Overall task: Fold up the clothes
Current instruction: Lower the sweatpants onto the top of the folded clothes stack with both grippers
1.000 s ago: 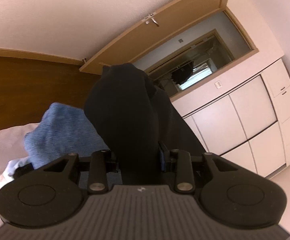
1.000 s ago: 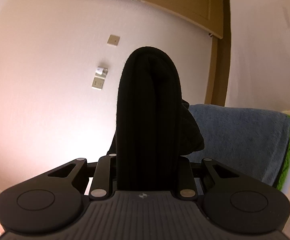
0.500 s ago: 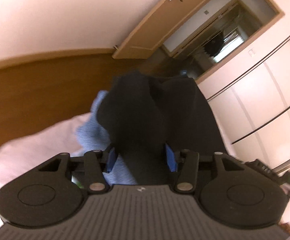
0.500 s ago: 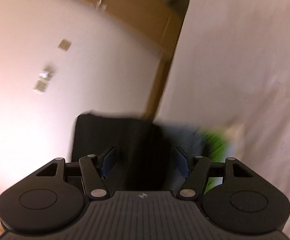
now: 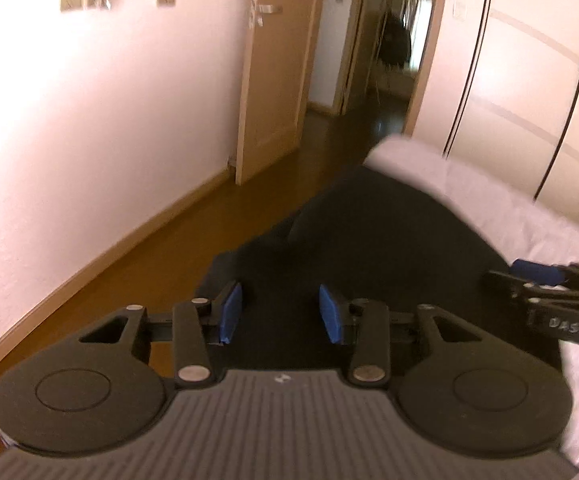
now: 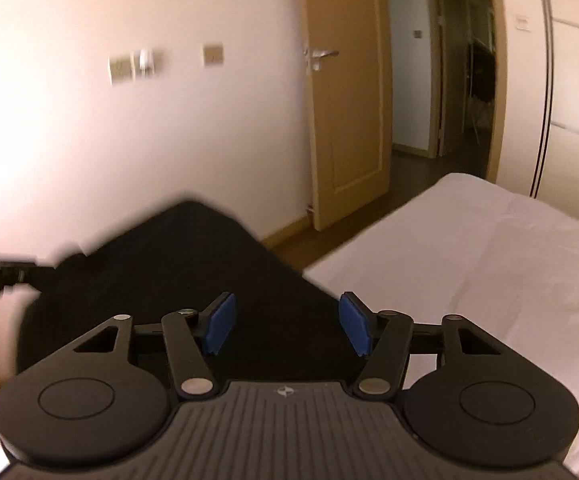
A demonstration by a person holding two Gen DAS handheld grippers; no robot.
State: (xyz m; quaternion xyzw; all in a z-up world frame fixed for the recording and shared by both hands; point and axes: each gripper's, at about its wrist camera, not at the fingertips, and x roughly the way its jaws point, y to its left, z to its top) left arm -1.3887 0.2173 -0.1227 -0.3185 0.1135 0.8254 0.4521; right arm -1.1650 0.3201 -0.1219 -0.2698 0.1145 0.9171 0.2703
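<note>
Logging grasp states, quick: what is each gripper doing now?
Left gripper: open, black garment lies between its jaws.
Right gripper: open, same garment between its jaws.

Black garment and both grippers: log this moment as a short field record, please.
garment: black garment, spread in front of both grippers, its far part over the white bed
left gripper: jaws apart, cloth lying between them, not pinched
right gripper: jaws apart, cloth between them
surroundings: wooden door ajar, wood floor
image quality: motion blur at the garment's edges
</note>
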